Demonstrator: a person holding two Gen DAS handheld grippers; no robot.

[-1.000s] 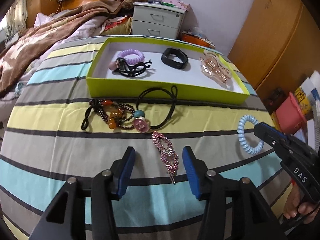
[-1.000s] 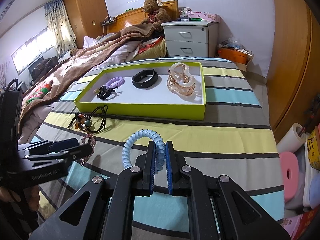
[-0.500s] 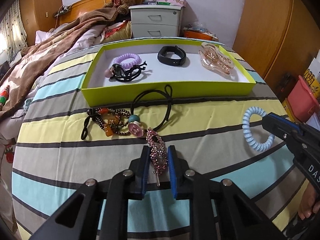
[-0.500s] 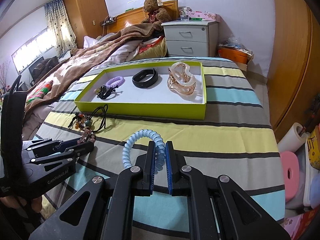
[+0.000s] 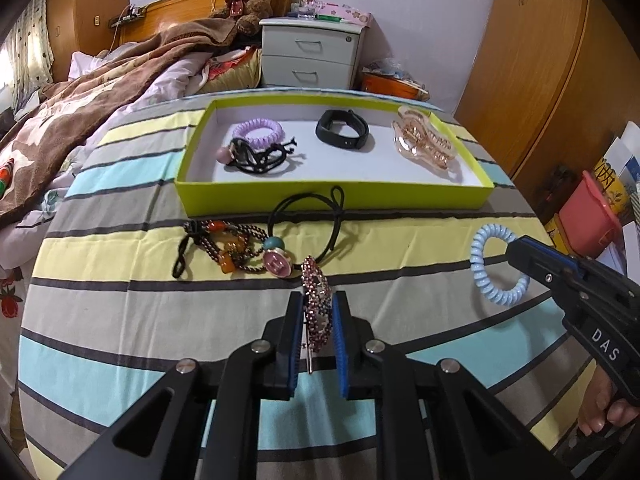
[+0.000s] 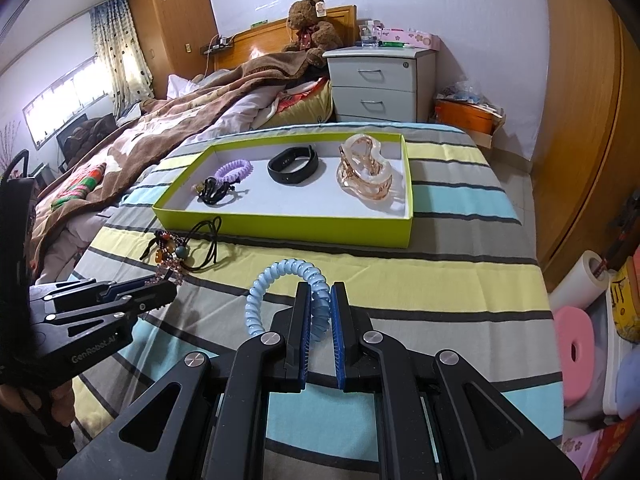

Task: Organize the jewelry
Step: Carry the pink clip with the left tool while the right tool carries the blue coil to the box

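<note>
Nearest, the left gripper (image 5: 317, 304) is clamped on the hair clip (image 5: 317, 307) and the right gripper (image 6: 320, 300) pinches the blue coil (image 6: 280, 280). Beyond, 2 pieces lie loose on the bedspread (image 5: 120, 320). 4 sit in the tray (image 5: 332, 198).

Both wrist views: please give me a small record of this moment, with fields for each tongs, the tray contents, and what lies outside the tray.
left tongs: shut on rhinestone hair clip
right tongs: shut on blue spiral hair tie
green tray: holds purple spiral tie, black hair ties, black wristband, clear claw clip
outside the tray, on striped bedspread: beaded bracelets, black elastic with pink charm
</note>
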